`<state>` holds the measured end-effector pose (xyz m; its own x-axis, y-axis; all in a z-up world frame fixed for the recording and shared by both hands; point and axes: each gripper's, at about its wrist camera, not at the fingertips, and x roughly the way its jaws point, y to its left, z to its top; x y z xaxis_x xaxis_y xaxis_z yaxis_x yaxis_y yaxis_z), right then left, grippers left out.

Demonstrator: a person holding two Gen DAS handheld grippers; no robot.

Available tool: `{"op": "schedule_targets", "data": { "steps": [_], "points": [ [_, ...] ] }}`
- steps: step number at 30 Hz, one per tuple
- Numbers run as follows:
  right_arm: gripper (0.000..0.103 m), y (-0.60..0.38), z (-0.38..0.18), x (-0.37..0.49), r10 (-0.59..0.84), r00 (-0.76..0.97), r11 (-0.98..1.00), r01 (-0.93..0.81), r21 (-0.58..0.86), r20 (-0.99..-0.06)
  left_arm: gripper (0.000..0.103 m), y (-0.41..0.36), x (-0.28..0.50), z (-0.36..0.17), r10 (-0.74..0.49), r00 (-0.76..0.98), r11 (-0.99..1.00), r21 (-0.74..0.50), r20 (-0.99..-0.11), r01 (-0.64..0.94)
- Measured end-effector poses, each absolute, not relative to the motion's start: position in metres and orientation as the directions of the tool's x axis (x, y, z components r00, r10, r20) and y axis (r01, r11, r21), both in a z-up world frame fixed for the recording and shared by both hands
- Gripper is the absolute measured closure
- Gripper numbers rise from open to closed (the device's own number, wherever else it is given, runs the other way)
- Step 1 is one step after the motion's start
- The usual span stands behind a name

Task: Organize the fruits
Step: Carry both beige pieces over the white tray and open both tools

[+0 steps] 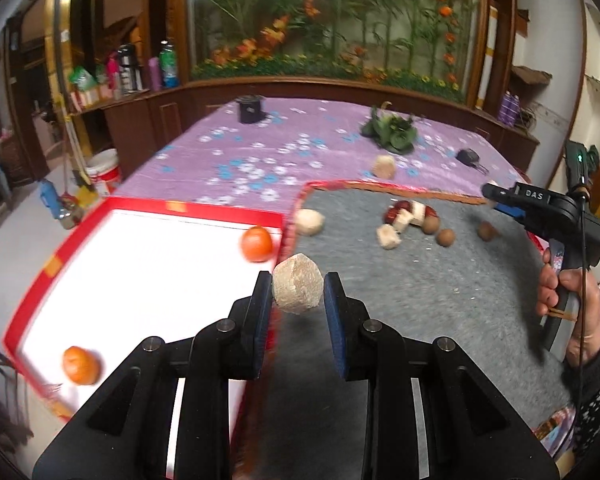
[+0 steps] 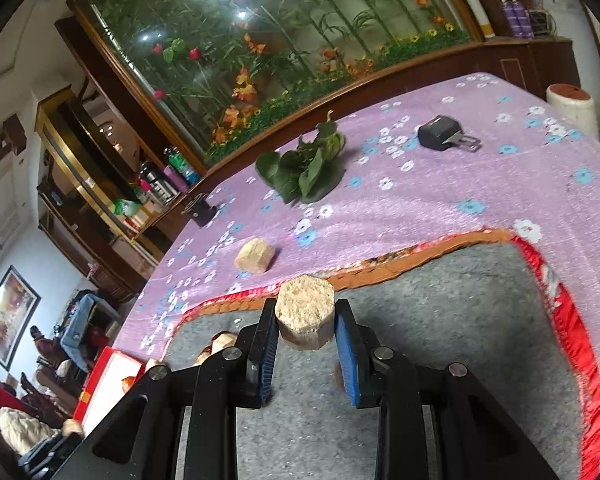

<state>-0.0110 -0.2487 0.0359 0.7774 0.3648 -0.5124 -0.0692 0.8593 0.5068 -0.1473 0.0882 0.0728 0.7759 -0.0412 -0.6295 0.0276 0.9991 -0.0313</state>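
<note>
Both tools loaded; left tool [image 1: 298, 294] is clamped on a pale tan chunk [image 1: 298, 289], held in the air over the seam between the white tray [image 1: 140, 264] and the grey mat [image 1: 420, 292]; right tool [image 2: 305, 330] is clamped on a second tan chunk [image 2: 305, 316], held above the mat's far edge, orange-red border [image 2: 420, 252] just behind it.

Progress, my read: early to mid; two oranges are in the tray, one near its far right corner [image 1: 256, 243], one near the front left [image 1: 81, 365]; no tan chunks in there yet as far as I can see. Left on the mat: a tan chunk [image 1: 309, 222] by the left edge, a cluster of red dates and tan pieces [image 1: 408, 216], three small brown round fruits [image 1: 446, 237] near it. One more tan chunk [image 2: 255, 255] sits off the mat on the purple floral cloth of the table [image 2: 460, 184]. So most of the sorting remains; likely next is dropping the left chunk into the tray.

View differences: left wrist view shows the whole tray, the mat cluster, and the right tool body in a hand [image 1: 572, 292] at the right edge; right wrist view misses most of that, only a sliver of tray low left, but gives a clear look at the leafy greens [image 2: 304, 164], a black clip-like object [image 2: 440, 134], and the stray chunk on the cloth.
</note>
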Motion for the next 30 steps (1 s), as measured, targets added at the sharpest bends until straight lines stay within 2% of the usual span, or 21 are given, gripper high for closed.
{"op": "schedule_targets", "data": {
  "steps": [4,9,13,17,21,25,30],
  "points": [
    [0.076,-0.252,0.036,-0.012,0.320,0.793,0.877,-0.042,0.478,-0.518,0.077,0.107,-0.157,0.075,-0.019,0.785,0.999,-0.040,-0.619,-0.007],
    [0.076,-0.240,0.040,-0.018,0.221,0.823,0.935,-0.026,0.353,-0.524,0.077,0.129,-0.167,0.077,0.028,0.798,0.997,-0.039,-0.602,-0.065],
    [0.076,-0.223,0.044,-0.023,0.216,0.832,0.954,-0.068,0.293,-0.511,0.077,0.144,-0.172,0.075,0.062,0.799,0.994,-0.034,-0.597,-0.103],
    [0.076,-0.205,0.052,-0.033,0.297,0.816,0.928,-0.124,0.351,-0.496,0.077,0.156,-0.174,0.068,0.076,0.787,0.992,-0.037,-0.612,-0.125],
    [0.076,-0.153,0.065,-0.049,0.430,0.771,0.890,-0.274,0.364,-0.470,0.077,0.164,-0.168,0.062,0.080,0.776,0.989,-0.049,-0.626,-0.142],
    [0.076,-0.085,0.067,-0.057,0.565,0.668,0.824,-0.426,0.373,-0.485,0.077,0.168,-0.165,0.056,0.096,0.765,0.987,-0.037,-0.637,-0.155],
    [0.076,-0.007,0.060,-0.066,0.661,0.553,0.746,-0.556,0.367,-0.506,0.077,0.180,-0.160,0.048,0.126,0.750,0.983,-0.022,-0.649,-0.184]
  ]
}}
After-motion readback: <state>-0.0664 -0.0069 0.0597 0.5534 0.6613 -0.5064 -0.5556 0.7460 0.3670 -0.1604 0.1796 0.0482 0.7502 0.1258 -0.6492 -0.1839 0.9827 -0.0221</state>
